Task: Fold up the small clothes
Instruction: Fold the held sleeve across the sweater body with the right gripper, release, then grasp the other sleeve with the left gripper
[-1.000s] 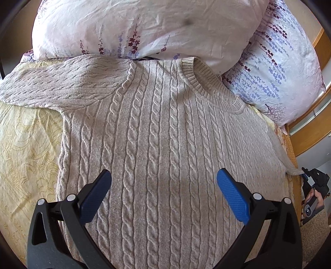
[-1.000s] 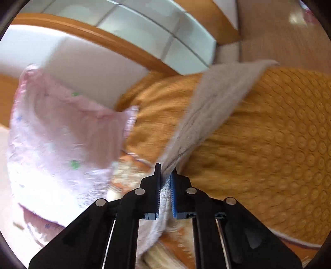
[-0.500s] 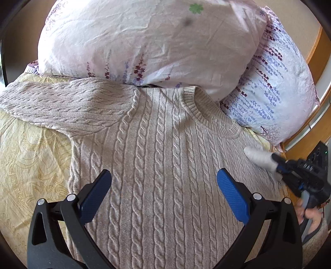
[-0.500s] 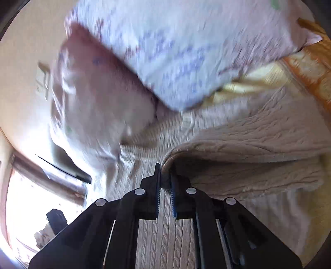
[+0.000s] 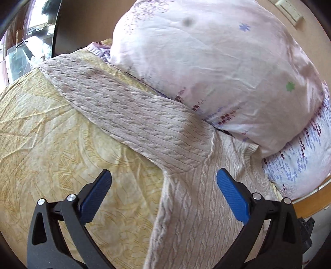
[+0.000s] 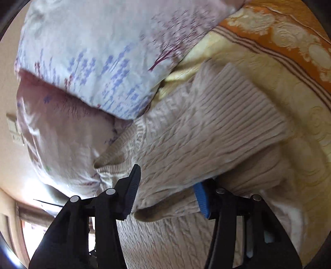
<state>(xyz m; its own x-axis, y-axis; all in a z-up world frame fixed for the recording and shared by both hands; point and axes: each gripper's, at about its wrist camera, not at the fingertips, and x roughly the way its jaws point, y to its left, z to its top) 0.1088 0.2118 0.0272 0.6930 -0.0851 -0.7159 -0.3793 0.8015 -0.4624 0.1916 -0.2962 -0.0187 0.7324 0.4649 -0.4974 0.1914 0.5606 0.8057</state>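
Sunlit bed [image 5: 51,144] with floral pillows [image 5: 217,72] against beige wall [image 5: 93,18].

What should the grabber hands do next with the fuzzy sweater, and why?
Probably the left gripper should move toward the cuff end of the sleeve that lies stretched out across the yellow bedspread. It is open and holds nothing. The right gripper is open too, with the other sleeve already laid over the sweater.
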